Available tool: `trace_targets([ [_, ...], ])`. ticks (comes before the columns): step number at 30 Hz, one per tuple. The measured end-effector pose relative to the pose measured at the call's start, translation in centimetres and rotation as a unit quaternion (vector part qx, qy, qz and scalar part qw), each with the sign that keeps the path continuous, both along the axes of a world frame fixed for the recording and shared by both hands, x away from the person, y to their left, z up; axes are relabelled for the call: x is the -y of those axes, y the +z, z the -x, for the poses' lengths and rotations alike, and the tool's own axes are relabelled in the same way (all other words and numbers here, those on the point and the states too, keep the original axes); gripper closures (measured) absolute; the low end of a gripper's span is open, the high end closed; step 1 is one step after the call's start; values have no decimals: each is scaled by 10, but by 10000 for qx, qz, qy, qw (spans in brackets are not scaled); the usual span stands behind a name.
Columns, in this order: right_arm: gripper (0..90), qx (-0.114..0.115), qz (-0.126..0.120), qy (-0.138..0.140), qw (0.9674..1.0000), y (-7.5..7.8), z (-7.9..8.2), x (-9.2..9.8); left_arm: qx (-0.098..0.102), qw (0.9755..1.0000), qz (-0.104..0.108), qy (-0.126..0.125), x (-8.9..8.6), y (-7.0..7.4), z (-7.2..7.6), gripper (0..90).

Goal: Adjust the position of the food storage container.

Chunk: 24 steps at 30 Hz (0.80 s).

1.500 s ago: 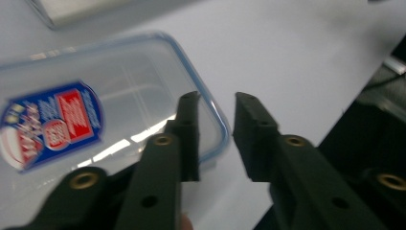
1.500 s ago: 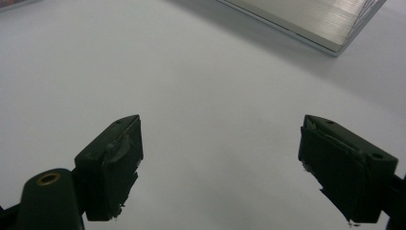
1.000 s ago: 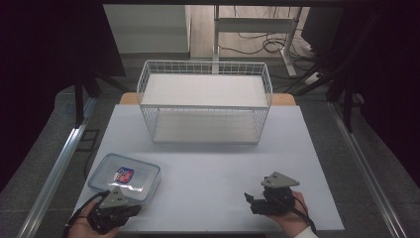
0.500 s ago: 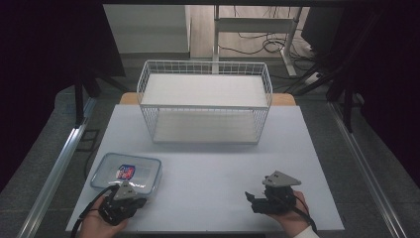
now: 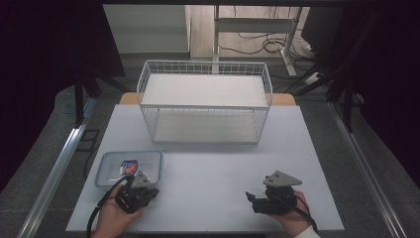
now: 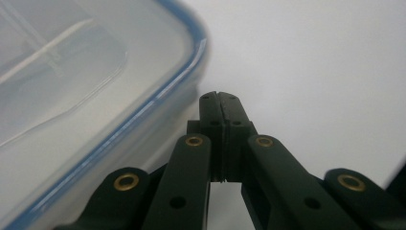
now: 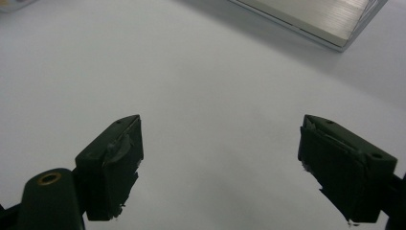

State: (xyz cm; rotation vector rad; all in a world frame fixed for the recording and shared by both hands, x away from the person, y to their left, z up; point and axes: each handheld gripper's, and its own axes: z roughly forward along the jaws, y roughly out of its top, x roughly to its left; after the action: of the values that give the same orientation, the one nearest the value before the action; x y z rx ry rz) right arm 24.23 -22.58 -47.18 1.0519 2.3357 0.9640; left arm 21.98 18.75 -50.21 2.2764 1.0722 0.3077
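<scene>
Clear plastic container [image 5: 130,167] sits just beside my left tongs [image 5: 143,184], pressed together, empty; my right tongs [image 5: 253,202] spread, well apart.

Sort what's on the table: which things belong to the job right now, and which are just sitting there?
In the job:
clear plastic container with blue-rimmed lid
left gripper, shut beside it
right gripper, open

Lying about:
white wire two-tier rack
white tabletop

Clear glossy plastic container [image 5: 130,167], white wire-mesh metal basket [image 5: 205,101], matt white table [image 5: 223,173], matt black claws
</scene>
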Motion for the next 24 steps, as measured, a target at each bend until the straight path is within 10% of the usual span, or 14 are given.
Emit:
trace_targets([
  [5,157,25,-5,-8,10000,1,1,2,431,9974,487,300,-26,32,14,900],
  [10,157,0,-52,3,10000,1,-4,-2,656,9898,904,889,-69,56,5,900],
  [17,157,8,-13,80,10000,0,-4,-4,608,9806,855,1656,-122,53,-12,900],
  [24,157,-48,-164,23,9999,1,-4,-1,302,9754,190,2176,-160,31,-33,900],
])
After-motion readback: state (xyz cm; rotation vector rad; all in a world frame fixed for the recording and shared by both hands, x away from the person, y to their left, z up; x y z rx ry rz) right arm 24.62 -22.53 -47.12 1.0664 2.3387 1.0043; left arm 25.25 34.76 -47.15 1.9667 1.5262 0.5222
